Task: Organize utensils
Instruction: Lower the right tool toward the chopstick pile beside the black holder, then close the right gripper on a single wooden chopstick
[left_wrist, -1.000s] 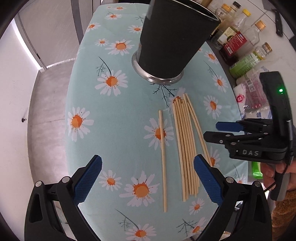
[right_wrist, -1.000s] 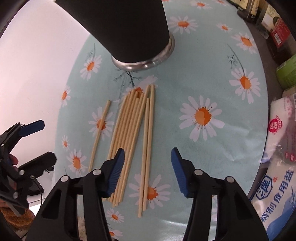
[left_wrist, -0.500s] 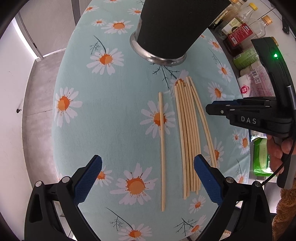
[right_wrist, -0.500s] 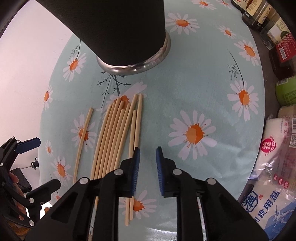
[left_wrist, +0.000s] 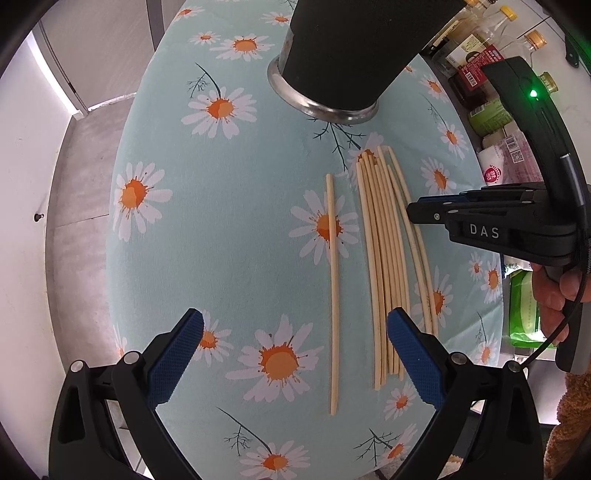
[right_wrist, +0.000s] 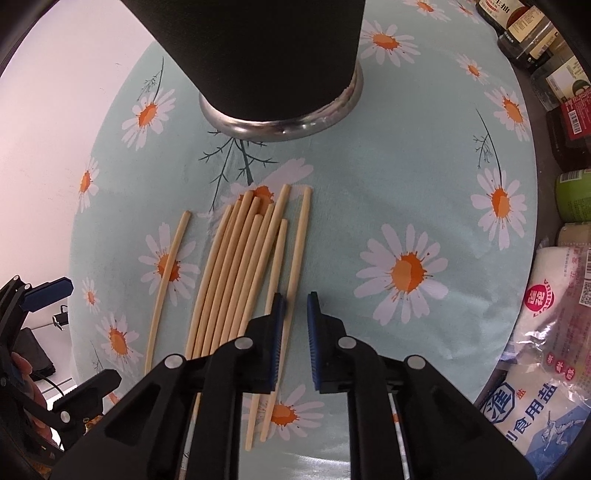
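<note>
1. While every chopstick lies flat on the cloth and none shows in the holder, the sorting looks barely begun; judging by that, each stick has yet to be lifted and stood in the cup.
2. Nearest in the left wrist view, the left gripper (left_wrist: 295, 360) hangs wide open and holds nothing, its blue ribbed pads (left_wrist: 176, 356) straddling the near end of the single chopstick (left_wrist: 333, 288), which lies apart from the others.
3. Just beside it lies the bundle of chopsticks (left_wrist: 384, 266): thin, pale, round wooden sticks, roughly parallel and slightly fanned.
4. The right gripper (right_wrist: 295, 332) points down at the bundle's outer edge, its jaws closing to a narrow slot. The outermost chopstick (right_wrist: 297, 254) passes next to the left pad; I cannot tell whether it sits between the pads, and nothing looks pinched.
5. Under everything spreads the tablecloth (left_wrist: 229, 221), soft mint fabric printed with white daisies.
6. Farther back stands the holder (left_wrist: 354, 48), a matt black tapered cup on a shiny metal base ring, upright and near the sticks' far tips.
7. Beyond the table edge sit bottles (left_wrist: 491, 114) and crinkly plastic salt bags (right_wrist: 546, 369).
</note>
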